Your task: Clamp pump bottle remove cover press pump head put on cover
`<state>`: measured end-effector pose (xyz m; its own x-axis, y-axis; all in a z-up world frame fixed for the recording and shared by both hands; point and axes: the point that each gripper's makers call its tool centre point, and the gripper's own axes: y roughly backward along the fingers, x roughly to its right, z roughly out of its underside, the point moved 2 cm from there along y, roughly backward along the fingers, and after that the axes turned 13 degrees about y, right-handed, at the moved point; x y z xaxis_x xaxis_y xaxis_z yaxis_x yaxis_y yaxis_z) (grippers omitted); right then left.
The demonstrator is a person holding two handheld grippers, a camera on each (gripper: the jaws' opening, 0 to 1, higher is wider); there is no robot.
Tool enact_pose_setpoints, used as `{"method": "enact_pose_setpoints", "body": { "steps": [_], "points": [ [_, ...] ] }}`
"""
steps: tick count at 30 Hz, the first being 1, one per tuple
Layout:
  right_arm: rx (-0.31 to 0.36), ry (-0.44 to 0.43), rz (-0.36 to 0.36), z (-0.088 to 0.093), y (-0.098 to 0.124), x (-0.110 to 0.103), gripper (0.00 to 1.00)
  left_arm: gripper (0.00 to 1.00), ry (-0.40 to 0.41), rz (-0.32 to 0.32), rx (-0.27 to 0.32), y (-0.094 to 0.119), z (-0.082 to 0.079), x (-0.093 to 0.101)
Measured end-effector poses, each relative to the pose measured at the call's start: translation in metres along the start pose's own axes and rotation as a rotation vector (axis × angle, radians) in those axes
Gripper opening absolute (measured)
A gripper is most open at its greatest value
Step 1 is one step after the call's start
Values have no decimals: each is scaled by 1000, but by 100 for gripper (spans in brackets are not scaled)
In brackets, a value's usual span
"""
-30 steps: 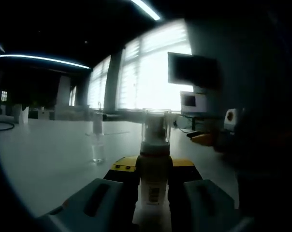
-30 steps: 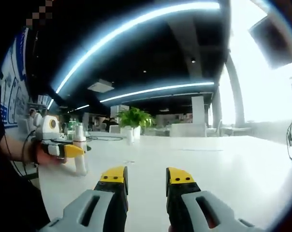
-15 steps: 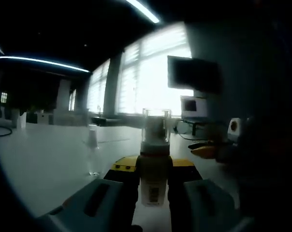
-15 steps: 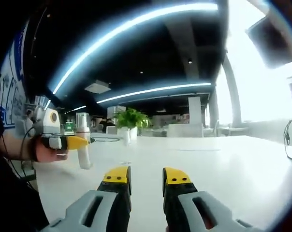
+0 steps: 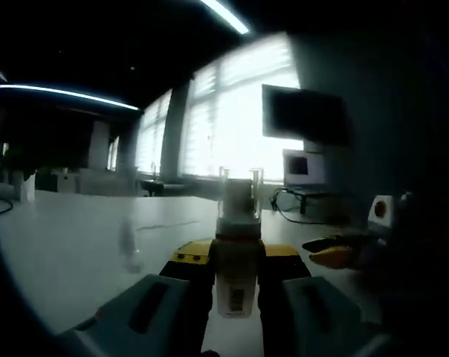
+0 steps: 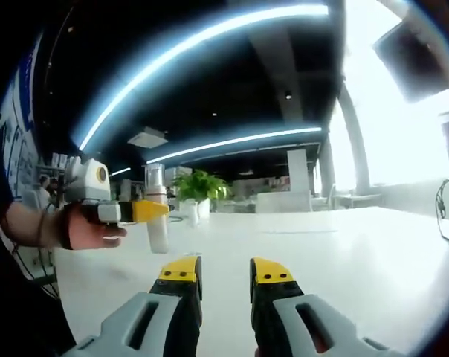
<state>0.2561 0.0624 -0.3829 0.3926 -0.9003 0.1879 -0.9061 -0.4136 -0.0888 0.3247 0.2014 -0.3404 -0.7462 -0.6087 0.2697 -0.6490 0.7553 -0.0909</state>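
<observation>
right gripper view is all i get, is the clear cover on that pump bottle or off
Observer: On. In the left gripper view the clear cover sits over the pump head of the pump bottle.
Operator: is the bottle gripped on its body
Observer: Yes, the left gripper is shut on the body, label facing the camera.
Operator: where's my gripper relative to it
Observer: The right gripper shows at the right of that view, beside the bottle and apart from it.
</observation>
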Motion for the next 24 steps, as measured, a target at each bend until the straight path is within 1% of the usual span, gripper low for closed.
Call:
{"method": "enact_pose_setpoints", "body": {
  "steps": [3, 7, 9, 11, 14, 16, 17, 20, 24],
  "points": [
    [-2, -2, -1, 1, 0, 1, 20, 13, -1, -20, 19, -13, -6, -7],
    [-4, -4, -2, 1, 0, 1, 20, 13, 18, -23, 39, -29, -10, -10],
    [-5, -5, -2, 2, 0, 3, 20, 13, 2, -26, 39, -35, -9, -12],
    [-4, -9, -2, 2, 0, 3, 20, 13, -7, -45, 30, -41, -6, -14],
    [-2, -19, -1, 2, 0, 4, 20, 13, 32, -82, 31, -50, -1, -27],
    [3, -24, -1, 2, 1, 5, 20, 13, 31, -95, 36, -54, -1, -33],
    [5, -25, -1, 2, 1, 5, 20, 13, 27, -96, 39, -56, 0, -32],
    [5, -27, -2, 2, 1, 5, 20, 13, 17, -68, 36, -65, 3, -29],
    [6, -31, -6, 2, 1, 4, 20, 13, -7, -56, 39, -78, 6, -26]
  ]
}}
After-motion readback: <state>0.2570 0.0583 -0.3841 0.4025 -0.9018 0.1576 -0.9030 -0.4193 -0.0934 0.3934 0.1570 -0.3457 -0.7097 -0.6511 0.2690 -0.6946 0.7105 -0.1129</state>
